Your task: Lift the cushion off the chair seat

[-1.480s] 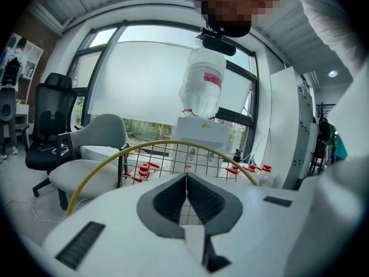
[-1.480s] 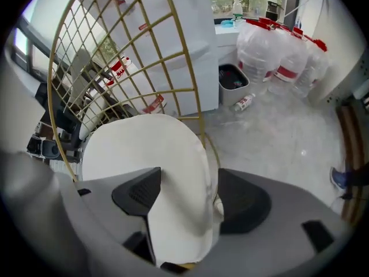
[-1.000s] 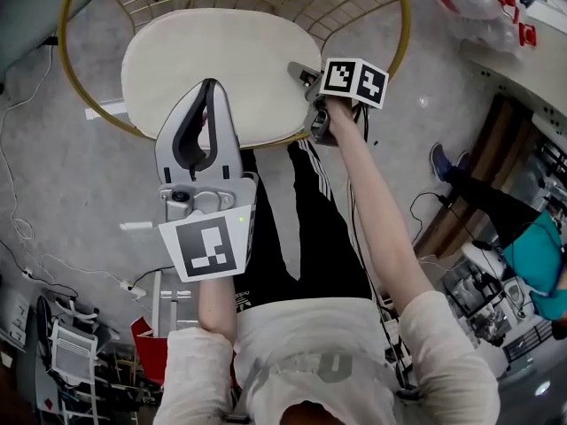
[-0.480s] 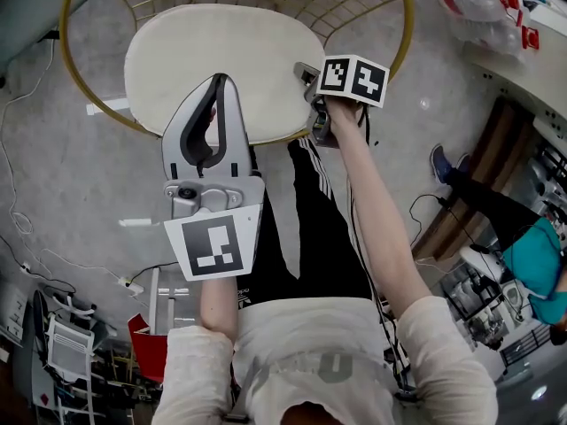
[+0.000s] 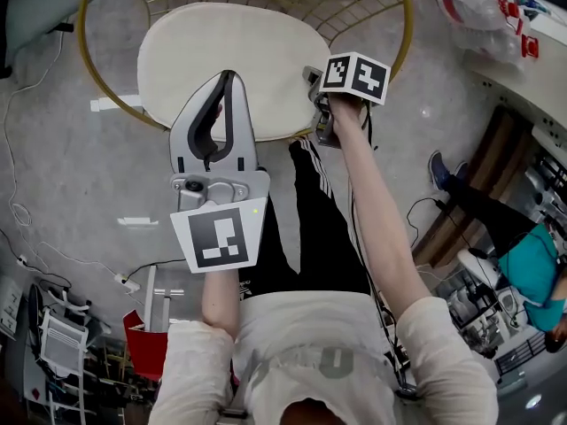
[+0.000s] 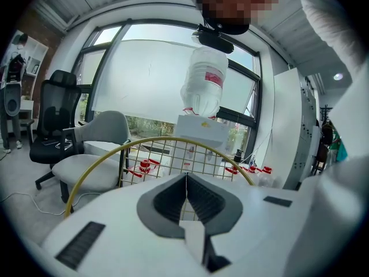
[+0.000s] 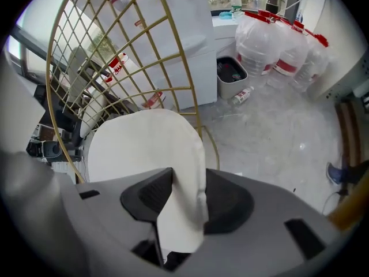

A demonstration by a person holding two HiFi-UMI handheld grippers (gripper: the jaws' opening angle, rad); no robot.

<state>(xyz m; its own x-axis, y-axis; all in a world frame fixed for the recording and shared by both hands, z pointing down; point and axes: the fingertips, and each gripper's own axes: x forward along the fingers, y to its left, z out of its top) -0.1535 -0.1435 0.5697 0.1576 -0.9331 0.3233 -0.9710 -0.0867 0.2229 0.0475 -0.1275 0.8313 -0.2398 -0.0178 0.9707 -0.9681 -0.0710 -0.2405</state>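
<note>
A white oval cushion (image 5: 230, 56) lies on the seat of a gold wire chair (image 5: 404, 34). My right gripper (image 5: 312, 85) points steeply down at the cushion's near right edge. In the right gripper view its jaws have just been closing, and the cushion's edge (image 7: 183, 172) now fills the gap, with both pads against it. My left gripper (image 5: 227, 78) hovers over the cushion's near edge with its fingers meeting at the tips. In the left gripper view it (image 6: 185, 178) is shut on nothing, and only the chair's wire back (image 6: 173, 154) shows ahead.
The person's dark trouser legs (image 5: 301, 228) stand just in front of the chair. Large water bottles (image 7: 277, 45) sit on the floor behind it, cables (image 5: 27, 237) trail at the left. A grey chair (image 6: 98, 149) and a black office chair (image 6: 55, 120) stand beyond.
The whole scene has slid slightly right in the head view. My right gripper stays at the cushion's right edge. The left gripper keeps its place over the near edge.
</note>
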